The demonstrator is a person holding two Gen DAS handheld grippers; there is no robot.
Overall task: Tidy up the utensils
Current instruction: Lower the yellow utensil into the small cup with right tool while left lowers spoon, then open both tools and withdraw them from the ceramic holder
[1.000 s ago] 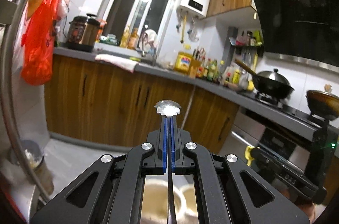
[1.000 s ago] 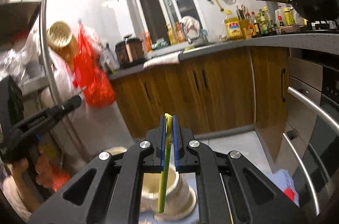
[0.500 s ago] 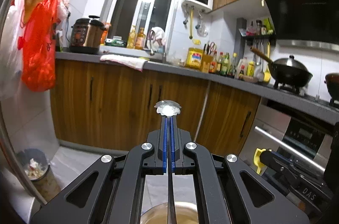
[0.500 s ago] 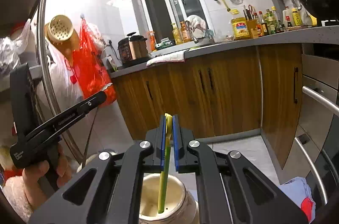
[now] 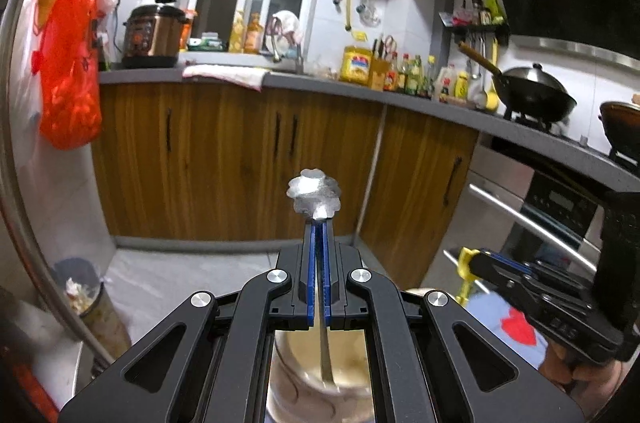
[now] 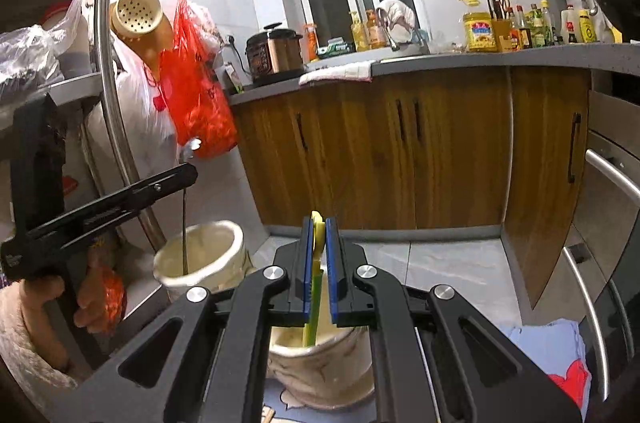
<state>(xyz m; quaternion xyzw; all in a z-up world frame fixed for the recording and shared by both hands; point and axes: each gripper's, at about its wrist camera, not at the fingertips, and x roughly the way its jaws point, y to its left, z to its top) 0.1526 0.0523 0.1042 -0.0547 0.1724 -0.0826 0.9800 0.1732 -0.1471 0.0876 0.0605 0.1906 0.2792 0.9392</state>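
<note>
My left gripper (image 5: 319, 223) is shut on a silver utensil (image 5: 315, 193) with a flower-shaped end; its shaft hangs down into a cream ceramic holder (image 5: 352, 371) below. In the right wrist view the left gripper (image 6: 188, 175) holds that thin shaft over the left cream holder (image 6: 208, 255). My right gripper (image 6: 319, 223) holds a yellow-green utensil (image 6: 314, 287); the jaws stand slightly apart around it, and its lower end reaches into a second cream holder (image 6: 320, 371). The right gripper also shows in the left wrist view (image 5: 480, 263).
Wooden kitchen cabinets (image 5: 240, 159) and a grey counter (image 5: 360, 91) run across the back. An oven with a steel handle (image 6: 612, 175) is at right. A red bag (image 6: 200, 103) and a metal rack pole (image 6: 116, 103) stand at left. A bin (image 5: 88, 299) sits on the floor.
Both grippers have lowered their utensils toward the cream holders. The left gripper's shaft now hangs inside the left holder, and the yellow-green utensil's tip sits in the other holder.
</note>
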